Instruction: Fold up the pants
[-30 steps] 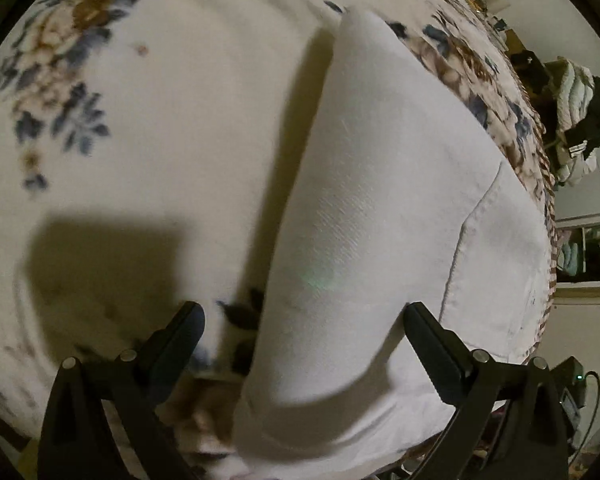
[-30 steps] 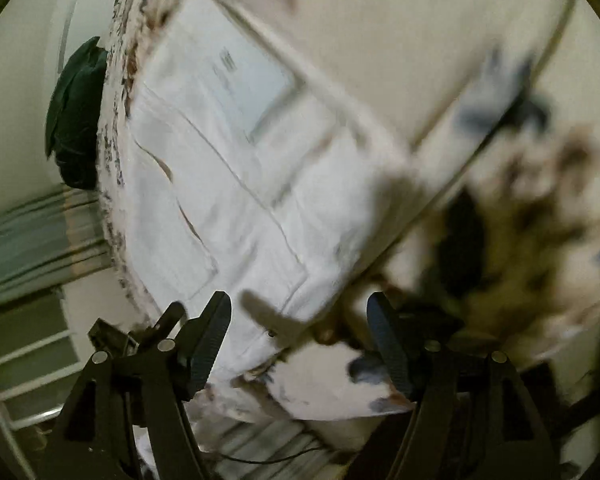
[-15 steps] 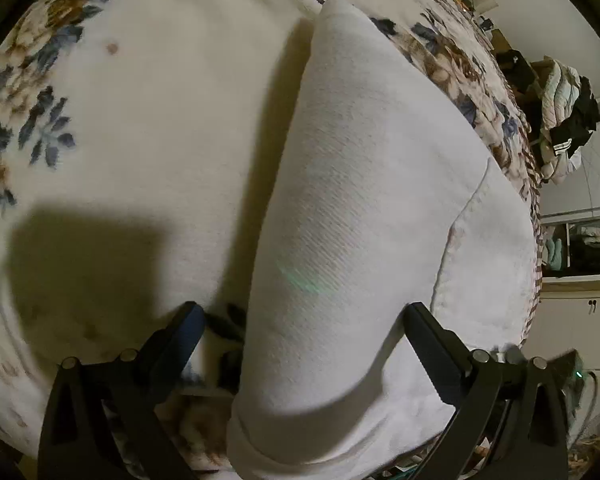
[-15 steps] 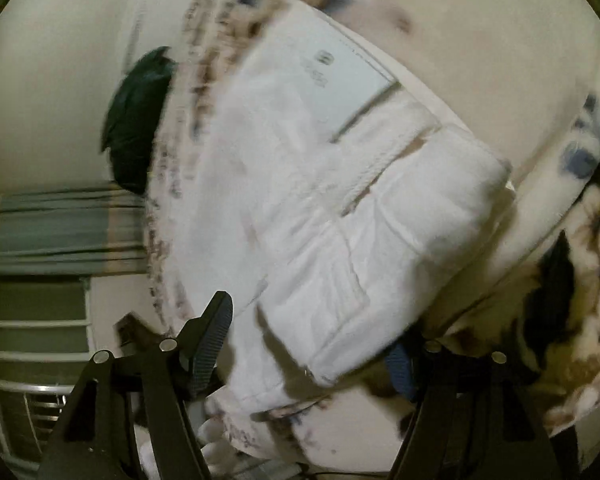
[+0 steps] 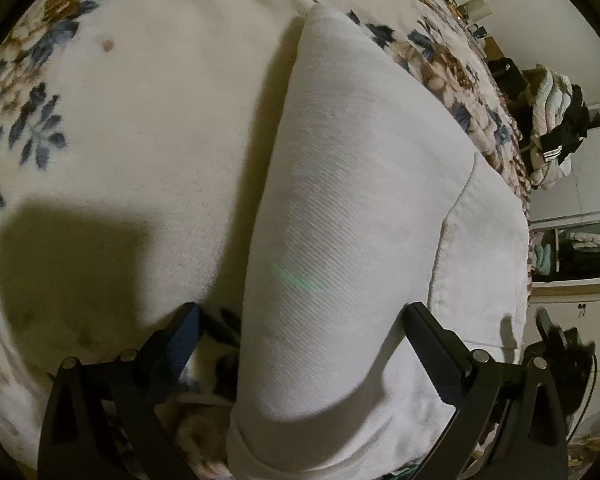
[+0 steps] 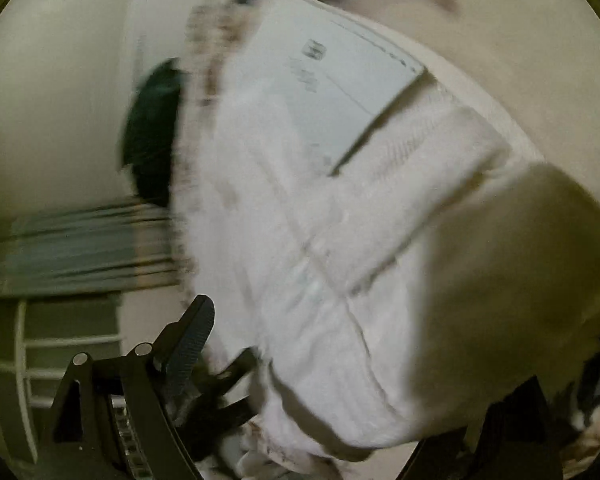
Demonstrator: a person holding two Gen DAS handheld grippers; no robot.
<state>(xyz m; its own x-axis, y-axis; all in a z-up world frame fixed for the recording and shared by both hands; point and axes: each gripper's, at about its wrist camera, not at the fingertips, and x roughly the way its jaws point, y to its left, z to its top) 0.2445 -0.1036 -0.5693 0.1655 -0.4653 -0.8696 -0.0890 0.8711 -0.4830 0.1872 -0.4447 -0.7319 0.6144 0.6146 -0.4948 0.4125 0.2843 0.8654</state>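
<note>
Lay folded, white twill pants (image 5: 352,216) between spread left tongs (image 5: 300,320); right tongs (image 6: 320,340) apart; label (image 6: 312,50) blurred, unreadable.

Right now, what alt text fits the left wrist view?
Folded white twill pants lie on a cream blanket with blue-brown flowers. The left gripper is open, its black fingers straddling the pants' near end.

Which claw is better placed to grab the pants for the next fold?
Left, probably. Its claw is open and straddles the folded pants on the blanket, view sharp. The right view is blurred, one finger hidden.
</note>
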